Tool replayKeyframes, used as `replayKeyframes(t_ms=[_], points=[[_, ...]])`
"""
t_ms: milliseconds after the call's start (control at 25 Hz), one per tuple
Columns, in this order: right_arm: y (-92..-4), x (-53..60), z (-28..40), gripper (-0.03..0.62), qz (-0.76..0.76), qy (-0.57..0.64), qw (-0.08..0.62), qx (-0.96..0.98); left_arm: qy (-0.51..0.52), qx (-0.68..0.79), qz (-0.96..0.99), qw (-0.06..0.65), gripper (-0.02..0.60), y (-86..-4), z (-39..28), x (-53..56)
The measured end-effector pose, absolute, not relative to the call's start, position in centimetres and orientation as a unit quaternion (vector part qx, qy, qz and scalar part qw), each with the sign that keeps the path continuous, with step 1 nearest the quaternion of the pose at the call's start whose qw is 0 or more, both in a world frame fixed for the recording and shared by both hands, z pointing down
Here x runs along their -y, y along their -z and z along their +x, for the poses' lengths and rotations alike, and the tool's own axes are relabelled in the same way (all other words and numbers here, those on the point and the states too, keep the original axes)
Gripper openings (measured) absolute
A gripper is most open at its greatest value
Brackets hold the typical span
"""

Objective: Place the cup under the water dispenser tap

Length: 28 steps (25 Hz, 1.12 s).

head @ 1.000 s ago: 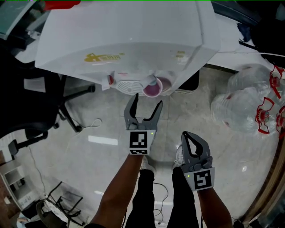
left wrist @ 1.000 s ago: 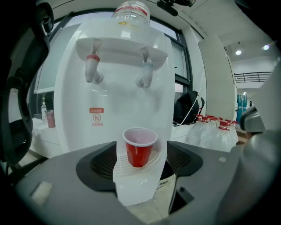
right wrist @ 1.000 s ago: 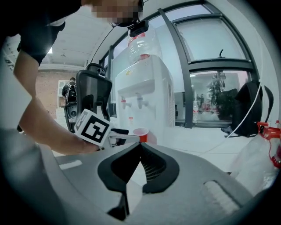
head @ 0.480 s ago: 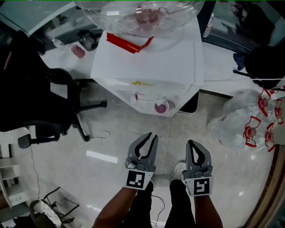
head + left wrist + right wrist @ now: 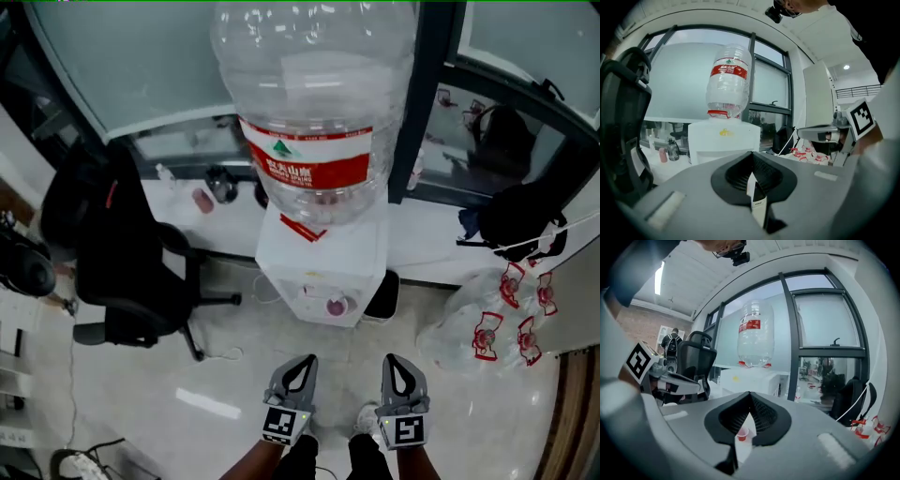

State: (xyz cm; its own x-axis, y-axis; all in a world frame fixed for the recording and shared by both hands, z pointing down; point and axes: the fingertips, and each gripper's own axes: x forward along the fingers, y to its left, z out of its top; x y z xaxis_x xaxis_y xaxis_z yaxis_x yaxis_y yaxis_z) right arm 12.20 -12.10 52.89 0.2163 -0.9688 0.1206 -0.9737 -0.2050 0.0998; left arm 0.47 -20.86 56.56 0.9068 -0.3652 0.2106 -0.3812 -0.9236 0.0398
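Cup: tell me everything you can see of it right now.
The cup is small and pinkish-red, and looks like thin plastic. It stands upright, mouth up, in the tap recess on the front of the white dispenser. As far as shows, only the recess floor touches it. The left gripper and right gripper are both shut and empty, well back from it. The cup is too small in view to tell whether it holds water.

Head view: high, facing steeply down, well back from dispenser point(image 5: 323, 272). Left and right gripper views: low, near level, along own jaws, facing far toward dispenser. Shared by all: dispenser, bottle point(image 5: 314, 103).
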Motion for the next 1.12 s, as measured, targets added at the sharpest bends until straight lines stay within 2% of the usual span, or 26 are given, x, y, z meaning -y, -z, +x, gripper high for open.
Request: replayKeyframes(t_ms=[160,400,720,880,1120], points=[[-48.3,12.0,12.2,0.002,0.770,-0.001,0.093,0.631,-0.112,0.157,0.981,0.009,0.015,-53.9,0.6,19.7],[-43.9,10.1,8.1,0.002,0.742,0.001,0.120,0.659,-0.120,0.140,0.983,0.023,0.017,-49.3,-2.4,16.8],[-39.3,11.7,6.5,0.002,0.738,0.016,0.091,0.668,-0.063,0.151,0.986,0.028,0.017,-43.3,-2.9,18.4],[-38.4,12.6,6.5,0.002,0.740,0.016,0.046,0.671,-0.063,0.151,0.986,0.021,0.017,-42.4,-3.4,18.2],[-36.8,12.4,6.7,0.002,0.734,0.052,0.099,0.670,-0.055,0.155,0.986,0.021,0.017,-41.4,-3.9,18.2]])
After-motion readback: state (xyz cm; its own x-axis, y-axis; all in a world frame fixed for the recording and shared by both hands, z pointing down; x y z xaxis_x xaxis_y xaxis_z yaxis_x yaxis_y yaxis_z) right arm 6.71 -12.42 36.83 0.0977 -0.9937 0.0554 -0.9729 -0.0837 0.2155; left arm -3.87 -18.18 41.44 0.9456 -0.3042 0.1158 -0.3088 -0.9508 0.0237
